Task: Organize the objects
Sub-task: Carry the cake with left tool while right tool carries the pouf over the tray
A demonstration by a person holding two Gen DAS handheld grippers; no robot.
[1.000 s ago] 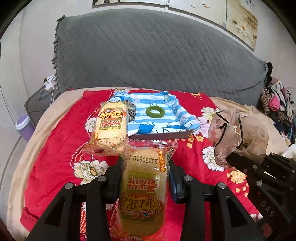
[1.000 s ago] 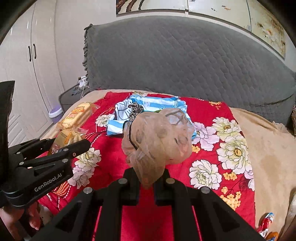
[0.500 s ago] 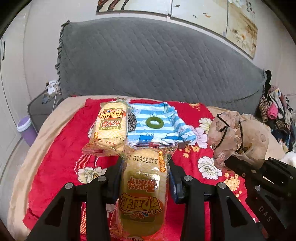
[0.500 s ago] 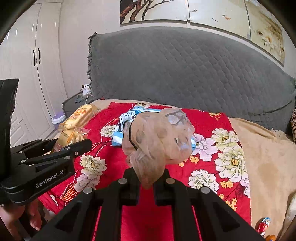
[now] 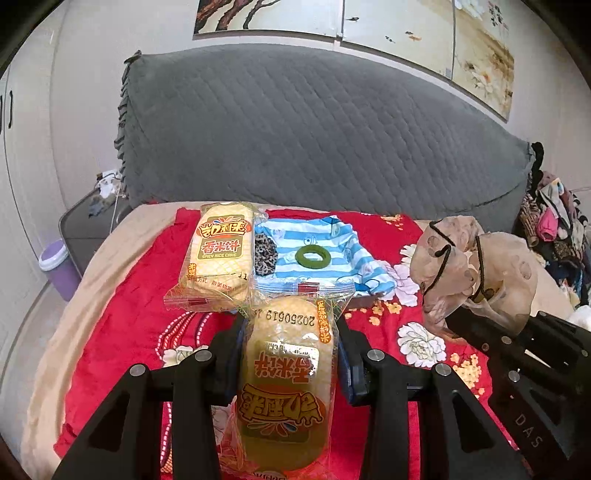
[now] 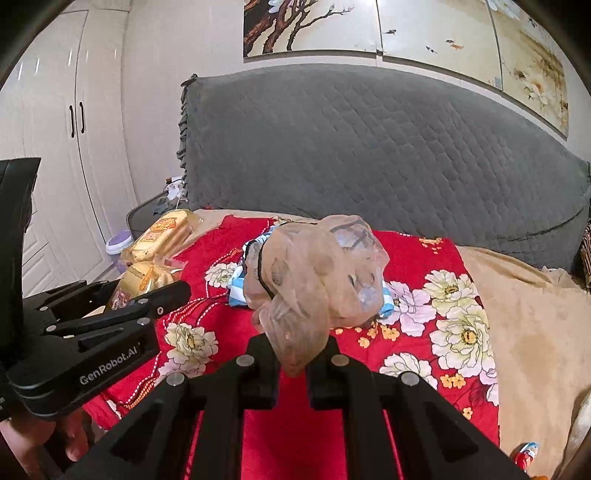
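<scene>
A hair ring (image 5: pixel 314 256) lies on folded cloth (image 5: pixel 317 254), right of a snack packet (image 5: pixel 219 254).

place: home bedroom | bed with red floral blanket (image 6: pixel 413 258) over beige sheet (image 6: pixel 524 306) | grey quilted headboard cover (image 5: pixel 295 147) | white wardrobe with black handles (image 6: pixel 55 147) | painted flower-and-branch wall panels (image 6: pixel 369 26) | heap of mixed clothes (image 5: pixel 554 229) at bedside | small lilac bin (image 5: pixel 55 266) on floor

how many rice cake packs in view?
2. One pack is clamped in the left gripper; a second pack sticks out ahead of it, its near edge at the held pack's top seal, above the red cloth. More may be hidden behind them.
</scene>
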